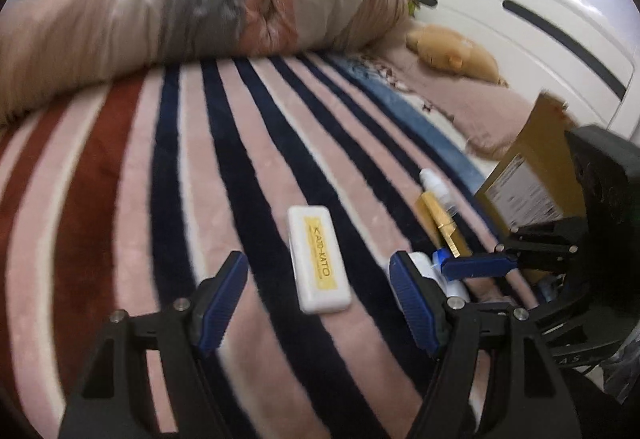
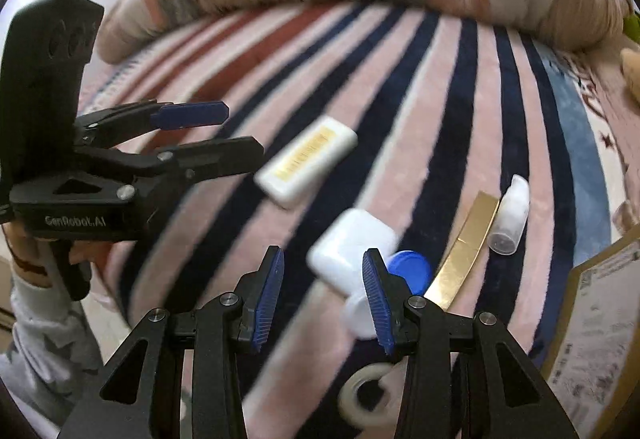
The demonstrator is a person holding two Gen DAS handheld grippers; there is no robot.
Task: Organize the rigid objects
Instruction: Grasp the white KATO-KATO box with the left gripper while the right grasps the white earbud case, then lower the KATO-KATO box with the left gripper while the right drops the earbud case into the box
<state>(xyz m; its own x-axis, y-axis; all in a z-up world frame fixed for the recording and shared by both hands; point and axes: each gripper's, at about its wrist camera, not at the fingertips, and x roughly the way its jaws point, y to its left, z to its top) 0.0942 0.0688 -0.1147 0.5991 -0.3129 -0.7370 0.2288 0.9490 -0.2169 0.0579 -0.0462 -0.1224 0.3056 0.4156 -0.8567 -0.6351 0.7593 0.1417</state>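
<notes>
Both tongs are hovering spread and empty over a striped blanket (image 1: pixel 248 175) on a bed. The left tongs (image 1: pixel 318 295) are framing a white case with a yellow label (image 1: pixel 318 259), lying flat just ahead of them. The right tongs (image 2: pixel 323 295) are sitting near a white bottle with a blue cap (image 2: pixel 356 247), which is lying on its side; whether the right pad is touching it is unclear. Right of that, a gold box (image 2: pixel 466 247) and a small white bottle (image 2: pixel 510 215) are lying side by side, near a cardboard box (image 2: pixel 596 323). A tape roll (image 2: pixel 366 395) is resting near the tongs' base. A bundled quilt (image 1: pixel 192 11) is lying at the far side.
</notes>
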